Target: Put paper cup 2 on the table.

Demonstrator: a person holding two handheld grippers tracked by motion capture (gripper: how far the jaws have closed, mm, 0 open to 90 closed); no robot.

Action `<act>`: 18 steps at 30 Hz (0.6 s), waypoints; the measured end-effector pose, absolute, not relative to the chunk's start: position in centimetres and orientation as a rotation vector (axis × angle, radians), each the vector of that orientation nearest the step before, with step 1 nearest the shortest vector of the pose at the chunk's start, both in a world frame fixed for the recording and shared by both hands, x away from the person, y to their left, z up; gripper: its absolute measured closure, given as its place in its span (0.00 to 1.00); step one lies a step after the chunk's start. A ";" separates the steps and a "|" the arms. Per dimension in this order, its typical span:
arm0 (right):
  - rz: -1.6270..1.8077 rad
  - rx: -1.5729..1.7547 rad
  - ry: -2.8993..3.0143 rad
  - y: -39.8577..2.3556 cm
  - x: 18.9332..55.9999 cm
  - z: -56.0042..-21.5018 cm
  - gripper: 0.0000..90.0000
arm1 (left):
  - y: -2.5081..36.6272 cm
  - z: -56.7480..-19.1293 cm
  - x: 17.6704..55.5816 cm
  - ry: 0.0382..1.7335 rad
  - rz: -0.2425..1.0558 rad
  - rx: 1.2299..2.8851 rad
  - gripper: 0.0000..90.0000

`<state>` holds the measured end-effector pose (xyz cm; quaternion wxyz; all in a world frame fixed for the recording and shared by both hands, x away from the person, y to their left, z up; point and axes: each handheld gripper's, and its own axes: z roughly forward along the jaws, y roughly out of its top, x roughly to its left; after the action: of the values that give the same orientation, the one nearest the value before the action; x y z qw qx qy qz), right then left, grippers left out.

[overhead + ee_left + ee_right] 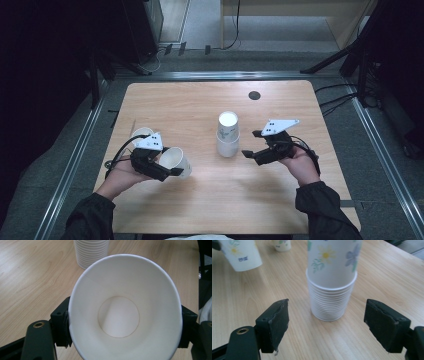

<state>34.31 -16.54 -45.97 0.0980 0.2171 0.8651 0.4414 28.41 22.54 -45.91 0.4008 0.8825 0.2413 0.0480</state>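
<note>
Left gripper (167, 167) is held low at the table's (200, 205) left side, jaws pinching one white paper cup (175, 161) tilted on its side – its open mouth faces that gripper's camera. Right gripper (252, 145) points level at the cup stack (228, 135) in mid-table, jaws spread wide, nothing between. Cups counted – one stack, one held, one more (141, 134) behind the left gripper

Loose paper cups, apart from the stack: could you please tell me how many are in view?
2. One cup sits between the left gripper's jaws; another cup stands just behind that gripper. The stack at the table's middle may hide more.
</note>
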 end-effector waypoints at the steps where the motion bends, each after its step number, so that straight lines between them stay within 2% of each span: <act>1: 1.308 0.649 2.555 -16.7 34.5 -45.9 0.22 | 22.7 -45.9 28.3 0.615 0.121 2.236 0.26; 18: 1.285 0.727 2.516 -18.2 36.5 -46.0 0.23 | 25.5 -46.9 27.7 0.674 0.143 2.245 0.26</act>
<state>36.52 -18.20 -46.00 0.1120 0.2477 0.8570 0.4379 27.73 25.52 -46.90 0.3864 0.8818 0.2646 0.0561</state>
